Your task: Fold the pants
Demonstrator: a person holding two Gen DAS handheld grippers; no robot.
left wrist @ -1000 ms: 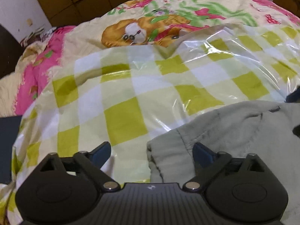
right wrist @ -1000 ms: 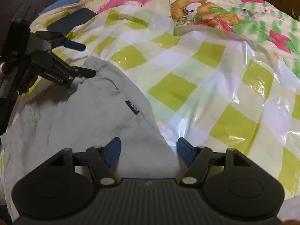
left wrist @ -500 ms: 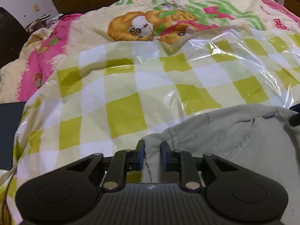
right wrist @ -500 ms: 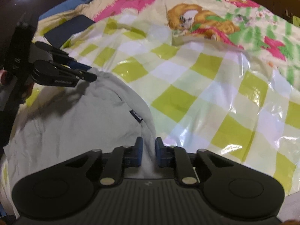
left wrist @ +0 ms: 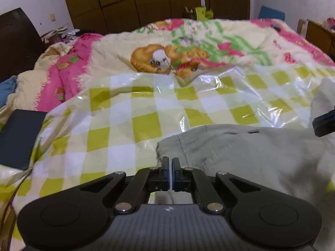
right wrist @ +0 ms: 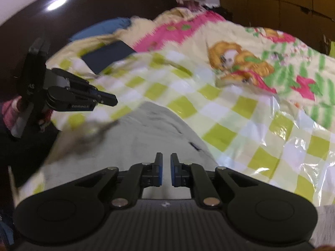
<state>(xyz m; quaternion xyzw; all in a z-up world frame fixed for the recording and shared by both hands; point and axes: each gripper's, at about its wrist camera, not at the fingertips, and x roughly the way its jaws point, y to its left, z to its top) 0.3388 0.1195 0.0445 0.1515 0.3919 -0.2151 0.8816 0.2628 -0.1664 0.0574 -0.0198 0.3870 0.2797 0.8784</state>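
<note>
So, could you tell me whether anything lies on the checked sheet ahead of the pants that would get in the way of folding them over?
Nothing visible does. The checked plastic sheet ahead of the grey pants is bare; the dark flat object lies off its left edge. Both grippers already pinch the fabric.

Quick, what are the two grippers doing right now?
Left gripper: closed on the edge of the pants.
Right gripper: fingers closing, pants cloth between them.

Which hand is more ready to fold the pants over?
Probably left: the left gripper is shut tight on the pants edge. The right gripper is closing, cloth between its pads, a gap showing.
</note>
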